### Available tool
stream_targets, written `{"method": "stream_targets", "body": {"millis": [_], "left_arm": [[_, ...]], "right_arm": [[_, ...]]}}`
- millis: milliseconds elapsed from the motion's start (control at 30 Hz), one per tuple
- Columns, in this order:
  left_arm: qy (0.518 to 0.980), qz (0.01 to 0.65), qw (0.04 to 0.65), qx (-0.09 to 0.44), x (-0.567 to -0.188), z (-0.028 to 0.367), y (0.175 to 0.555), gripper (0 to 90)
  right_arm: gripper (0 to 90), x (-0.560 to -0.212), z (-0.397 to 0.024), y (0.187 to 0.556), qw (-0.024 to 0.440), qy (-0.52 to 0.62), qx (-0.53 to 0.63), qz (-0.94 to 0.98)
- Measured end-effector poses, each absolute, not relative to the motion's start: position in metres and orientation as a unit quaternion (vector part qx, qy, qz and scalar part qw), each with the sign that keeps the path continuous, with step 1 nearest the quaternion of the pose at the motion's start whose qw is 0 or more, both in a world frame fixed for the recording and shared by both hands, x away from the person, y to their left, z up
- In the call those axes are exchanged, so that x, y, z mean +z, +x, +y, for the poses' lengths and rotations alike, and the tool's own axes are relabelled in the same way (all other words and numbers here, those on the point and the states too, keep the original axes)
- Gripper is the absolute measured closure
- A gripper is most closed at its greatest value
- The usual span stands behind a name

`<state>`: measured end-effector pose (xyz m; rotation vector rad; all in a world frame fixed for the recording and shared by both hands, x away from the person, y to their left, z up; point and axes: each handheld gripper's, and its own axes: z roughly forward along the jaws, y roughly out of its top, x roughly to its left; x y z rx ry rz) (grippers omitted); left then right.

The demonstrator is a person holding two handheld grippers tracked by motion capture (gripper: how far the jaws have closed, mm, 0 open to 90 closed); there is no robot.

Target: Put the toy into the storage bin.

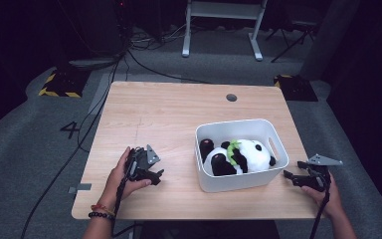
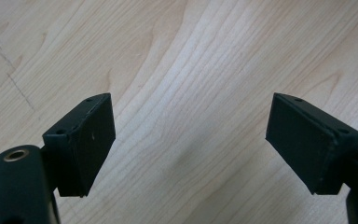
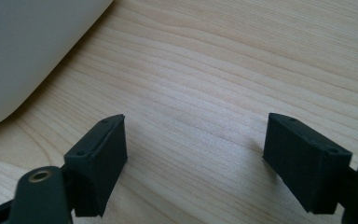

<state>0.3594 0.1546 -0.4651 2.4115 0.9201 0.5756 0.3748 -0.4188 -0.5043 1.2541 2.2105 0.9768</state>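
Between two wide, empty claws (image 1: 158,175) (image 1: 289,177), white bin (image 1: 238,182) with plush panda (image 1: 238,157) inside.

A single white numeral "4" (image 1: 70,130) is marked on the grey carpeted floor (image 1: 25,149), left of the light wooden table's (image 1: 169,114) left edge. Beyond the table's far corners, two black floor plates, one at the far left (image 1: 59,83) and one at the far right (image 1: 294,85), carry yellow-and-black hazard stripes along their edges, with no wording. No other text, label or brand can be read on the table or anything on it.
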Motion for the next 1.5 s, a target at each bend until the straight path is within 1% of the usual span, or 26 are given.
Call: {"method": "stream_targets", "body": {"millis": [167,333,767,933,1133,1333,1500], "left_arm": [[0.882,0.339,0.246,0.216,-0.468,0.158,0.357,15.8],[0.882,0.345,0.247,0.204,-0.473,0.163,0.352,15.9],[0.873,0.365,0.253,0.199,-0.481,0.177,0.340,15.9],[0.867,0.373,0.267,0.193,-0.485,0.183,0.336,15.9],[0.864,0.381,0.269,0.190,-0.491,0.189,0.332,15.9],[0.847,0.401,0.299,0.180,-0.497,0.198,0.326,15.8],[0.843,0.407,0.305,0.177,-0.500,0.203,0.323,15.7]], "right_arm": [[21.3,-0.504,-0.419,0.375,0.208,0.451,0.351,0.794],[21.3,-0.504,-0.419,0.375,0.208,0.451,0.351,0.794],[21.2,-0.504,-0.419,0.375,0.208,0.451,0.351,0.794],[21.2,-0.504,-0.419,0.375,0.208,0.451,0.351,0.794],[21.2,-0.504,-0.419,0.375,0.209,0.451,0.351,0.794],[21.2,-0.504,-0.420,0.373,0.208,0.449,0.350,0.796],[21.2,-0.504,-0.420,0.372,0.209,0.448,0.350,0.796]]}}
